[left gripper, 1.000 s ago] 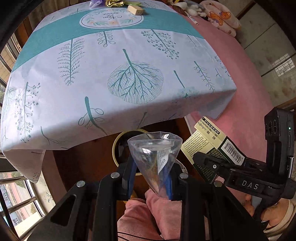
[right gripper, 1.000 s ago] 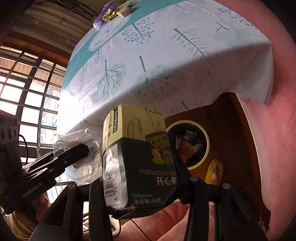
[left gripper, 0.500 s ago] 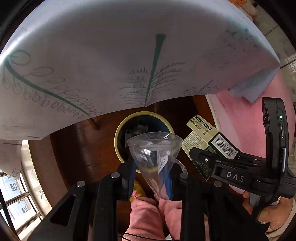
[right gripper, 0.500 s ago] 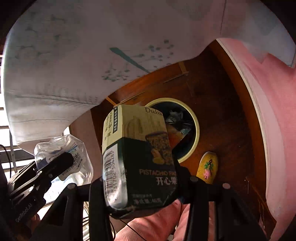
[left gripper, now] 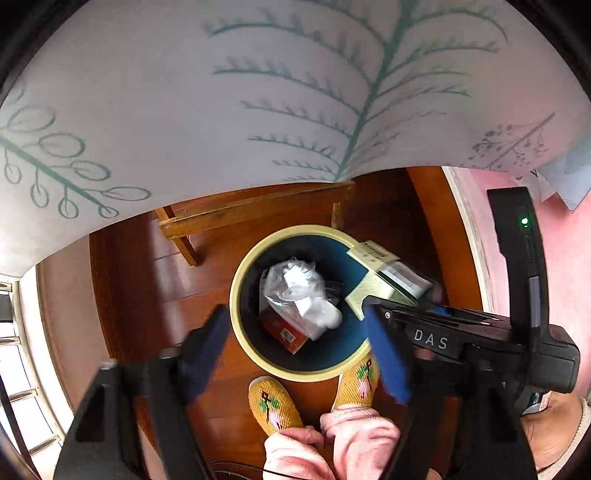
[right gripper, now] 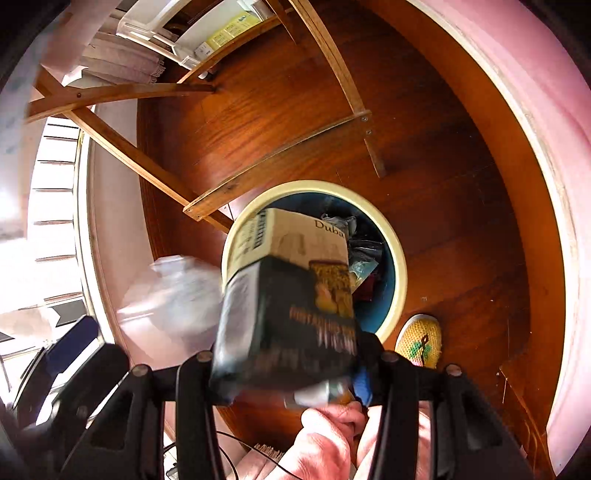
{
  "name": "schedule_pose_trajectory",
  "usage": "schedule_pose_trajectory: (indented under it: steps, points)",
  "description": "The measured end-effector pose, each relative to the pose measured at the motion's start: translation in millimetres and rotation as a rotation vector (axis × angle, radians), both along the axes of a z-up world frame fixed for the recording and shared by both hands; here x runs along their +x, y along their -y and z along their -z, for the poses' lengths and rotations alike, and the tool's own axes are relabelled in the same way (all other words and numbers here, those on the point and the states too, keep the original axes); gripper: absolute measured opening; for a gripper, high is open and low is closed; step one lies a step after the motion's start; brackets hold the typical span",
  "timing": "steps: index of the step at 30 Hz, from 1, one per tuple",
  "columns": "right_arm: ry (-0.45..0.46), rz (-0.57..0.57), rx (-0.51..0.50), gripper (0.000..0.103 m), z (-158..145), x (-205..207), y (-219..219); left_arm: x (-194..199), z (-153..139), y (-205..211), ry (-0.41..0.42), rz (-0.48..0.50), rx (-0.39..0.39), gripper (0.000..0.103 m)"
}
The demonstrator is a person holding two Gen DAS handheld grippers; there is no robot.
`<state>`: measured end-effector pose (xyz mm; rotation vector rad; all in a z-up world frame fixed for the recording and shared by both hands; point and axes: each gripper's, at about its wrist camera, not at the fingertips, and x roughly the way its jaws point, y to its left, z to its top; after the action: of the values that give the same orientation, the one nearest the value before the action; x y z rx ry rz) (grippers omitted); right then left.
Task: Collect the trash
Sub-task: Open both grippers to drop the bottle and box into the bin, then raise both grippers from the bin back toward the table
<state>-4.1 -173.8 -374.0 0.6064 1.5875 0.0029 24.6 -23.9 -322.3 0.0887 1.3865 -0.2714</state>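
Left gripper (left gripper: pixel 295 354), jaws just sprung wide and empty above the bin (left gripper: pixel 258 354); right gripper (right gripper: pixel 284 373), jaws widening, with the blurred pistachio box (right gripper: pixel 288 306) between them.

"DAS" marks the right hand-held gripper (left gripper: pixel 373 314); "Duba" tops the box (right gripper: pixel 291 291).

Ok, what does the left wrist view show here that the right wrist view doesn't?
Left wrist only: the tablecloth hanging overhead with its big fern print, and both yellow slippers; the right wrist view catches just one.

Right wrist only: the dark printed front of the box, blurred, and a shelf of packages beyond the table frame.

Both: the yellow-rimmed bin on the wooden floor, the clear bag, the box at the bin's mouth, and pink trouser legs.
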Motion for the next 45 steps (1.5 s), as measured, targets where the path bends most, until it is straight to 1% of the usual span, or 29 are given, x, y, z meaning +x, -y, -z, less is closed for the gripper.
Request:
schedule_pose_trajectory:
  steps: [1, 2, 3, 6, 12, 14, 17, 21, 24, 29, 34, 37, 39, 45]
  points:
    - [-0.001, 0.004, 0.005, 0.057, 2, 0, -1, 0, 1, -2, 0.001, -0.006, 0.013, 0.091]
    - [0.002, 0.007, 0.011, 0.067, 3, -2, -2, 0, 3, -3, 0.0, -0.014, 0.027, 0.093]
    - [0.012, 0.007, 0.011, 0.07, 3, -2, -3, 1, 3, -7, 0.001, -0.023, 0.034, 0.094]
    - [0.031, -0.005, -0.009, 0.071, 3, 0, -5, 2, 4, -14, -0.002, -0.051, 0.048, 0.097]
    - [0.046, -0.008, -0.029, 0.074, -3, -3, -5, 2, -8, -23, 0.05, -0.085, 0.057, 0.098]
    - [0.054, -0.009, -0.031, 0.074, -7, -4, -6, -2, -12, -24, 0.054, -0.09, 0.053, 0.098]
    - [0.058, -0.007, -0.033, 0.074, -13, -5, -3, -3, -17, -24, 0.037, -0.091, 0.051, 0.098]
    - [0.068, -0.004, -0.034, 0.074, -24, -9, -3, -5, -17, -22, -0.016, -0.088, 0.054, 0.098]
    - [0.075, 0.004, -0.032, 0.074, -35, -12, -3, -8, -27, -21, -0.026, -0.081, 0.07, 0.098]
    - [0.078, 0.028, -0.023, 0.074, -59, -19, 1, -14, -58, -19, -0.003, -0.064, 0.086, 0.098]
    - [0.096, 0.046, -0.014, 0.074, -90, -26, 4, -14, -98, -17, 0.029, -0.05, 0.107, 0.098]
    - [0.111, 0.059, -0.01, 0.074, -116, -30, 7, -12, -126, -18, 0.05, -0.046, 0.119, 0.098]
    - [0.13, 0.065, -0.007, 0.074, -135, -33, 9, -12, -147, -19, 0.069, -0.039, 0.114, 0.098]
    - [0.21, 0.06, -0.029, 0.074, -202, -41, 11, -16, -214, -23, 0.146, -0.008, 0.114, 0.098]
